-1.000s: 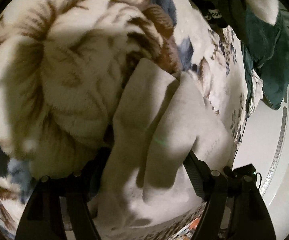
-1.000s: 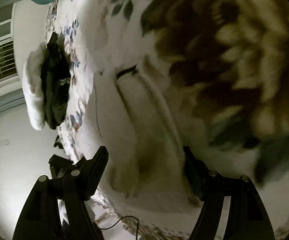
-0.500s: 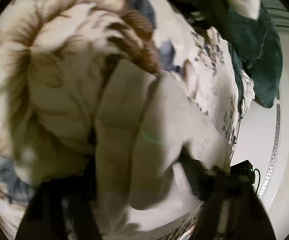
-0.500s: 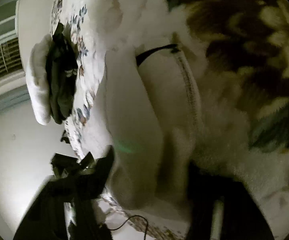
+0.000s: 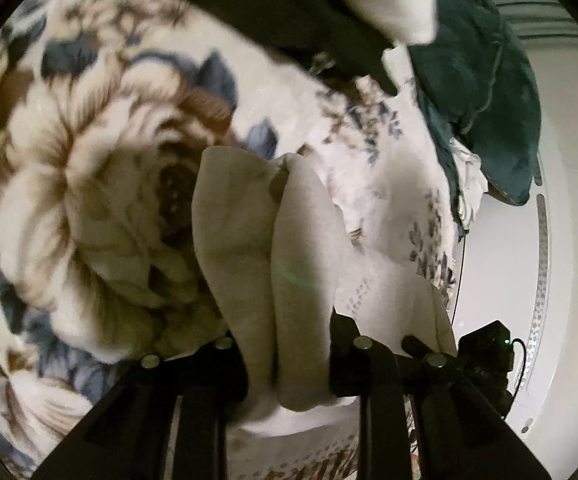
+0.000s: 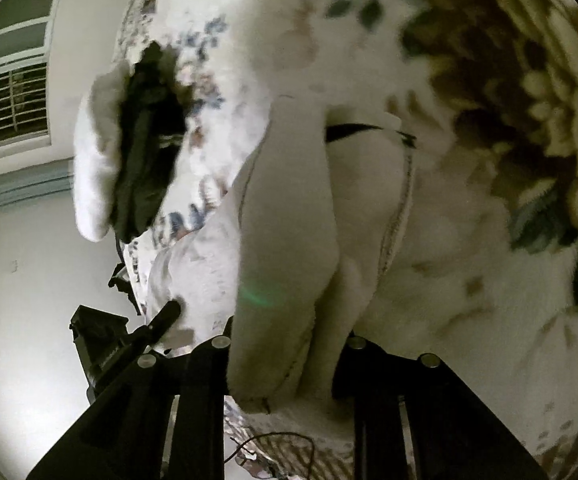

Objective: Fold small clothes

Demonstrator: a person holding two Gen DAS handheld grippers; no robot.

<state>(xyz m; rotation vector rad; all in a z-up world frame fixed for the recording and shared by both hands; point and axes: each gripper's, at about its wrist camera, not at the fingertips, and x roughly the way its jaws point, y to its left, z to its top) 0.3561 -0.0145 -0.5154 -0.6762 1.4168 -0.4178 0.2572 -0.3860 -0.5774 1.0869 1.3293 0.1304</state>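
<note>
Garment point(image 5: 261, 240) pinched by left gripper point(image 5: 289, 364) and right gripper point(image 6: 285, 364), jaws just closed, lifted off blanket point(image 5: 89, 184); next, fold over.

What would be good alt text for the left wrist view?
The left gripper is shut on a bunched white garment, its jaws having just closed on the cloth. Beneath lies a floral blanket; a dark green cloth sits at the upper right.

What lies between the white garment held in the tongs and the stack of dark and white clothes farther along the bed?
In the right wrist view, only flowered blanket separates the white garment from the stack.
</note>
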